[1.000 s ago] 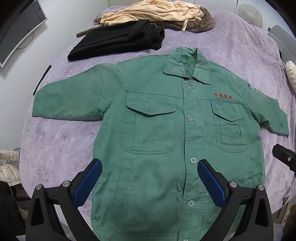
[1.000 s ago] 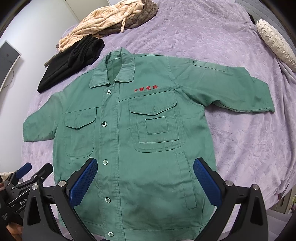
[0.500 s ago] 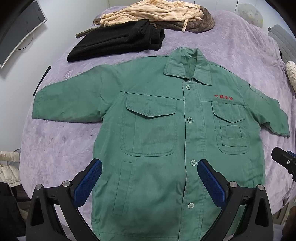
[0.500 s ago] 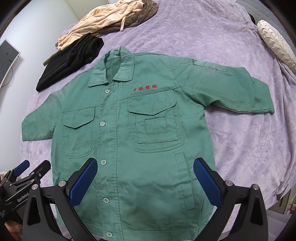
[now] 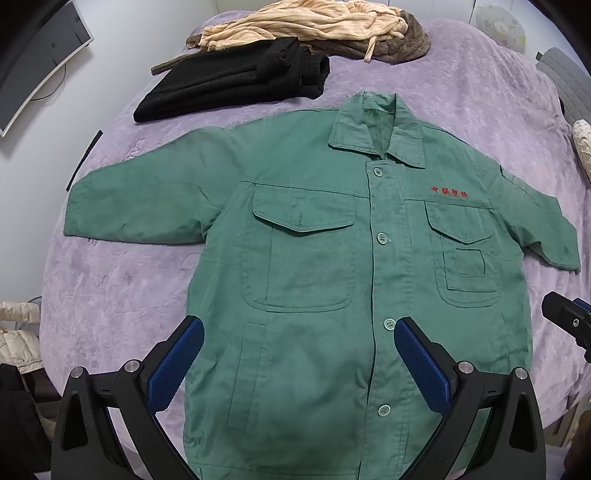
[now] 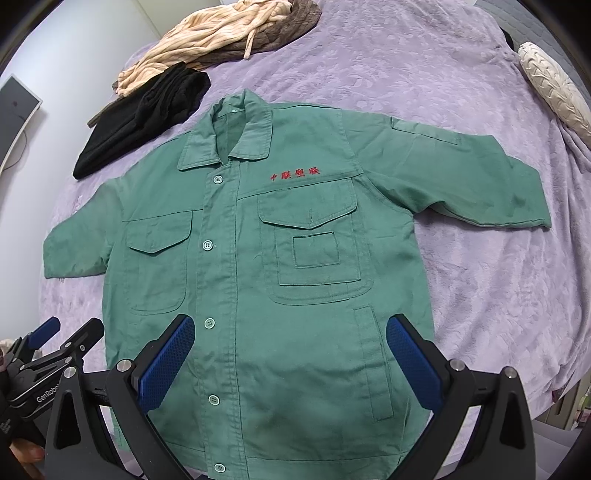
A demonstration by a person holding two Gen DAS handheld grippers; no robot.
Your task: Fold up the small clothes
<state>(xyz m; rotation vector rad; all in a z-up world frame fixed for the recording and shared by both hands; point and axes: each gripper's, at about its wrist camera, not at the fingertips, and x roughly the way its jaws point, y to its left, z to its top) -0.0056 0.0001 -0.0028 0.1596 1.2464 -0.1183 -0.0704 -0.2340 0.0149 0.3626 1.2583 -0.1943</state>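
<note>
A bed [image 5: 461, 88] under a purple blanket carries everything here. Spread flat on it, front up and buttoned, lies the green shirt [image 5: 332, 258], collar toward the far edge, both short sleeves out to the sides; no fold has been made yet. Beyond the collar sit a folded black garment [image 5: 236, 85] and a rumpled beige and brown heap [image 5: 314, 29], both apart from the shirt.

The left gripper [image 5: 299, 365] hangs over the lower front of the shirt with its jaws spread wide and nothing between them. The right gripper [image 6: 290, 363] does likewise over the hem on the other side, jaws equally apart.

Over the last second both views have crept slightly farther up the shirt, hem slipping lower in frame. Judged from this, the hands are only lining up; the first grasp, likely at a sleeve or side seam, is not yet begun.
</note>
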